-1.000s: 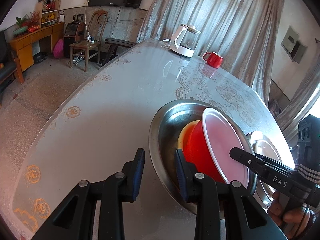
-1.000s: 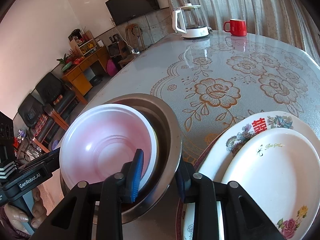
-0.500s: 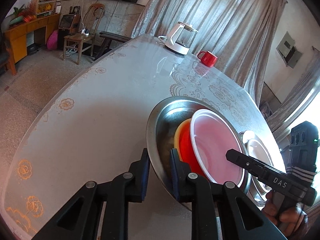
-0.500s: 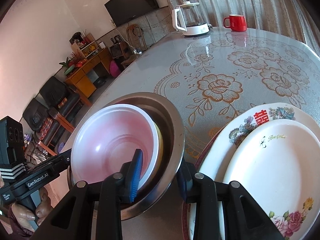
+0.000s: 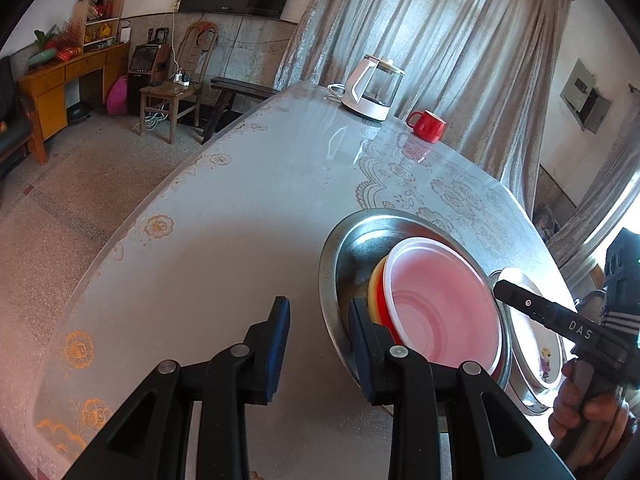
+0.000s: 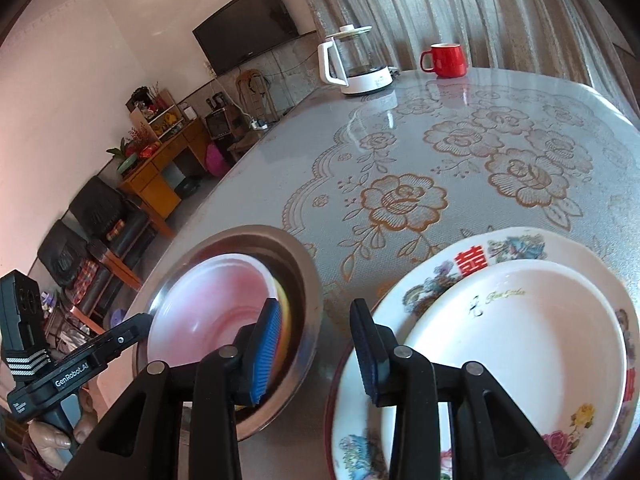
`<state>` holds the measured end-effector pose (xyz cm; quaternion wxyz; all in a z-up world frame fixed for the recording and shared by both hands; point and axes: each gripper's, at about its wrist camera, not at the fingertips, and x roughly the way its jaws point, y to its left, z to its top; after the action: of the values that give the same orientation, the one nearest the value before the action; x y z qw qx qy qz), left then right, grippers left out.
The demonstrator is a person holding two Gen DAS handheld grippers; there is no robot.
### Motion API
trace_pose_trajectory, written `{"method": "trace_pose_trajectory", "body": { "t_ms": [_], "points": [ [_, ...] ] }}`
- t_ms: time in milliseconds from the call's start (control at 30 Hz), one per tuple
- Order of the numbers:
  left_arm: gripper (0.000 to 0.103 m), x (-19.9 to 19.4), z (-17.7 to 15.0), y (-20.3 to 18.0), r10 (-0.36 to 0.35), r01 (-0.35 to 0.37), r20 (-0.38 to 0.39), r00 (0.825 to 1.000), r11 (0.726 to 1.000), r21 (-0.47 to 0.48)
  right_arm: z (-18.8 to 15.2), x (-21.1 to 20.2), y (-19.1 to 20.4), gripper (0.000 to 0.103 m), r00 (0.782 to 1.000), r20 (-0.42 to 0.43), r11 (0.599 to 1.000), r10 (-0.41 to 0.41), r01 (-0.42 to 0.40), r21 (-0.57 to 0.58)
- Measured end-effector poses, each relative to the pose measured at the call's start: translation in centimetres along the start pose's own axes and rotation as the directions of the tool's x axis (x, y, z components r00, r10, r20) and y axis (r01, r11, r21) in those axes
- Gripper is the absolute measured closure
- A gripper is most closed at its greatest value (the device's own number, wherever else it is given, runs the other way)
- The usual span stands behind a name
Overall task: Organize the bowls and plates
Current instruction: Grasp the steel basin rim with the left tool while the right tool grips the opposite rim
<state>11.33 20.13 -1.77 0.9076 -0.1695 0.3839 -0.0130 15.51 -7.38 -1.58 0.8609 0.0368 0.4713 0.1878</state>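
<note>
Between left gripper pads: steel basin rim, jaws opening, no clamp. Nested bowls sat inside. Right gripper straddled far rim, opening. Rec: release both evenly, withdraw w/o tipping basin.

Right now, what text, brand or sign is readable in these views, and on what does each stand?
"DAS": on the right gripper.
"GenRobot.AI": on the left gripper; the smaller print under it is unreadable.
Red double-happiness character: rim of the large floral plate.
Gold script on the smaller white plate: too fine to read.
</note>
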Motion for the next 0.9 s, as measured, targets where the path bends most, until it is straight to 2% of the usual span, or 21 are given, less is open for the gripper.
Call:
{"method": "trace_pose_trajectory", "body": {
  "t_ms": [67,167,267,300,333,400,667,900],
  "points": [
    [0.073,0.0,-0.2,-0.2,0.011,-0.011,0.004,1.000,1.000,0.020,0.4,0.1,-0.1,0.070,0.998,-0.011,0.998,-0.058,0.058,-0.021],
    [0.073,0.2,-0.4,-0.3,0.008,-0.008,-0.001,1.000,0.999,0.040,0.6,0.4,0.4,0.076,0.999,-0.027,0.996,-0.047,0.045,-0.071],
    [0.079,0.3,-0.5,-0.4,-0.016,0.016,-0.005,1.000,0.999,0.049,0.3,1.2,1.7,0.080,0.997,-0.058,0.990,-0.054,0.045,-0.137],
    [0.083,0.3,-0.6,-0.7,-0.020,0.020,-0.006,1.000,0.998,0.055,0.1,1.8,2.0,0.086,0.995,-0.075,0.986,-0.065,0.053,-0.158],
    [0.083,0.3,-0.6,-0.9,-0.014,0.014,-0.001,1.000,0.998,0.064,-0.1,2.3,2.2,0.086,0.994,-0.087,0.984,-0.072,0.056,-0.171],
    [0.083,0.2,-0.7,-1.2,0.001,-0.001,0.006,1.000,0.997,0.078,-0.5,3.0,2.4,0.086,0.992,-0.099,0.984,-0.073,0.056,-0.172],
    [0.084,-0.4,-1.4,-0.4,-0.047,0.047,0.002,0.999,0.999,0.022,-0.9,2.2,2.2,0.087,0.995,-0.088,0.992,-0.043,0.032,-0.122],
    [0.084,-1.9,-1.9,-0.9,-0.059,0.058,0.022,0.998,0.998,0.018,-1.2,1.0,2.3,0.087,0.998,-0.070,0.997,-0.003,-0.003,-0.083]
  ]
}}
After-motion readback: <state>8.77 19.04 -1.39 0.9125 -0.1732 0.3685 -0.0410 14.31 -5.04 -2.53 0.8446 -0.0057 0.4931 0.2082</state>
